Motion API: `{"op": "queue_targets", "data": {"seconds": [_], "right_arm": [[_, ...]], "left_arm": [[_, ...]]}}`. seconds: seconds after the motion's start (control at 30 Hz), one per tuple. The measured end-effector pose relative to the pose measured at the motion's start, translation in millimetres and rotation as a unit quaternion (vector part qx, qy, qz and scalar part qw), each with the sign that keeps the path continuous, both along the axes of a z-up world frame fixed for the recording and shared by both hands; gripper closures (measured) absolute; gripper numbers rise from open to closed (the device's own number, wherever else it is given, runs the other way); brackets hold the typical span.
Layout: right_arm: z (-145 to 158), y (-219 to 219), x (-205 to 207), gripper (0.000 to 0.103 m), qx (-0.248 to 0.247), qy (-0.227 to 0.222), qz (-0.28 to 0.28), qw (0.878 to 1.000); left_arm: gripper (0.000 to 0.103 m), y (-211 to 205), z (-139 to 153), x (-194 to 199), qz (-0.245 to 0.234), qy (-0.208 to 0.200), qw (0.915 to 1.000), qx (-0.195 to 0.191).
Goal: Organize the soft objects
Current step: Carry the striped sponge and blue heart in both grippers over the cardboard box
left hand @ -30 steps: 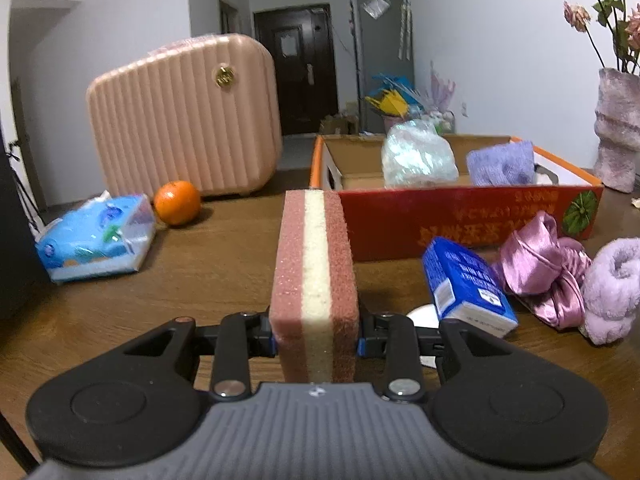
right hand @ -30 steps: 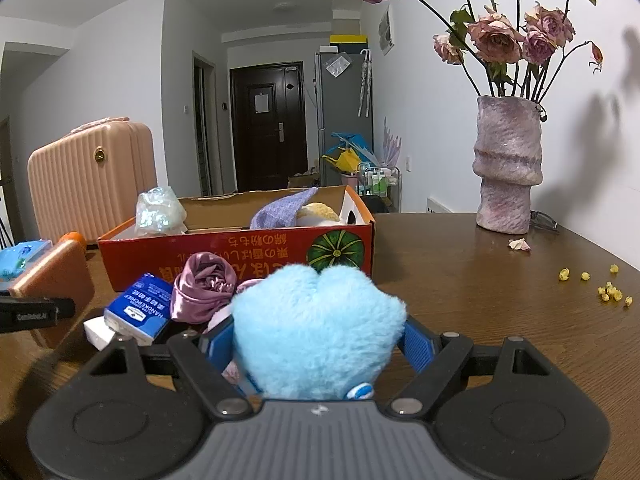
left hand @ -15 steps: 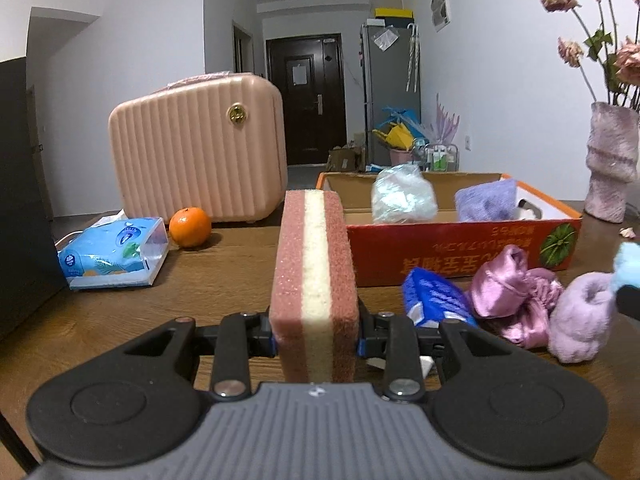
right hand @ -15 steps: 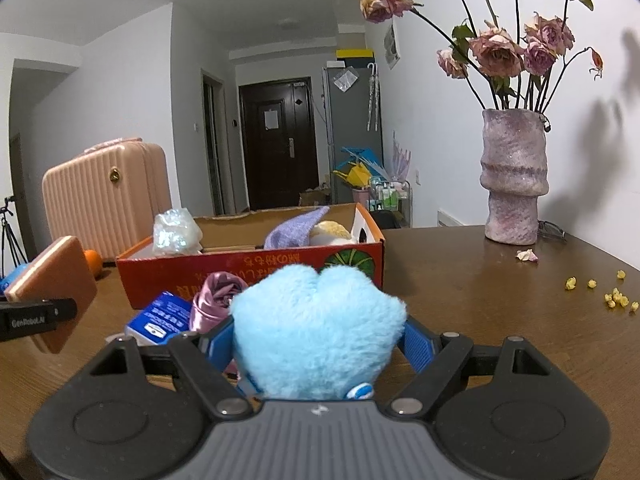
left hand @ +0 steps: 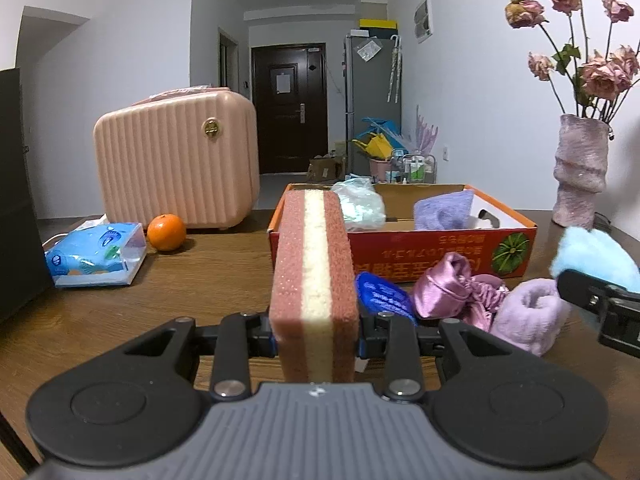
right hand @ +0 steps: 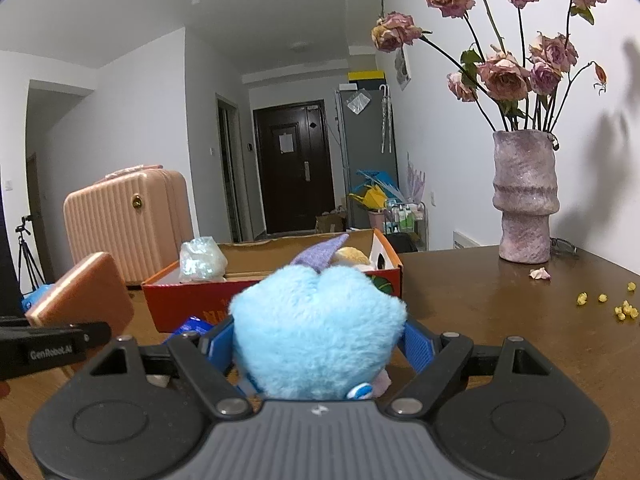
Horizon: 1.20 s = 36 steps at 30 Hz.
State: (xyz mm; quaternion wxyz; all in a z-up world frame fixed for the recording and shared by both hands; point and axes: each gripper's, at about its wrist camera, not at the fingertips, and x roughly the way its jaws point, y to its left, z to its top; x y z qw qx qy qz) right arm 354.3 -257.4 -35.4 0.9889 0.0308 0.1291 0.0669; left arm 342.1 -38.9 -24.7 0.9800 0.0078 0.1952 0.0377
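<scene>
Left hand-held gripper (left hand: 316, 344) pinches an upright pink-and-cream sponge (left hand: 314, 280); right hand-held gripper (right hand: 320, 344) clamps a fluffy blue plush (right hand: 318, 332). Ahead on the brown counter (left hand: 200, 280) sits a red box (left hand: 400, 256).

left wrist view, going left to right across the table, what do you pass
tissue pack → orange → sponge held in the left tool → pink satin pouch → lilac fuzzy sock → blue plush in the right tool

Box (left hand: 404, 248) mid-table, suitcase (left hand: 176, 168) behind-left, vase (left hand: 580, 172) right, pouches (left hand: 456, 292) seemingly touching box front
</scene>
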Motion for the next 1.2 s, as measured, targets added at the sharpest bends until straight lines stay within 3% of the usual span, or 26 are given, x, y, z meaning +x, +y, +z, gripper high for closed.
{"op": "queue_targets", "data": {"seconds": [0.4, 1.2], "right_arm": [[3.9, 2.4, 8.0, 0.021, 0.009, -0.031, 0.003, 0.999], [13.8, 10.7, 85.1, 0.021, 0.029, -0.051, 0.003, 0.998]], "left_arm": [[0.071, -9.3, 9.0, 12.0, -0.003, -0.011, 0.9999, -0.013], [0.071, -20.5, 28.8, 83.5, 0.001, -0.040, 0.9983, -0.042]]}}
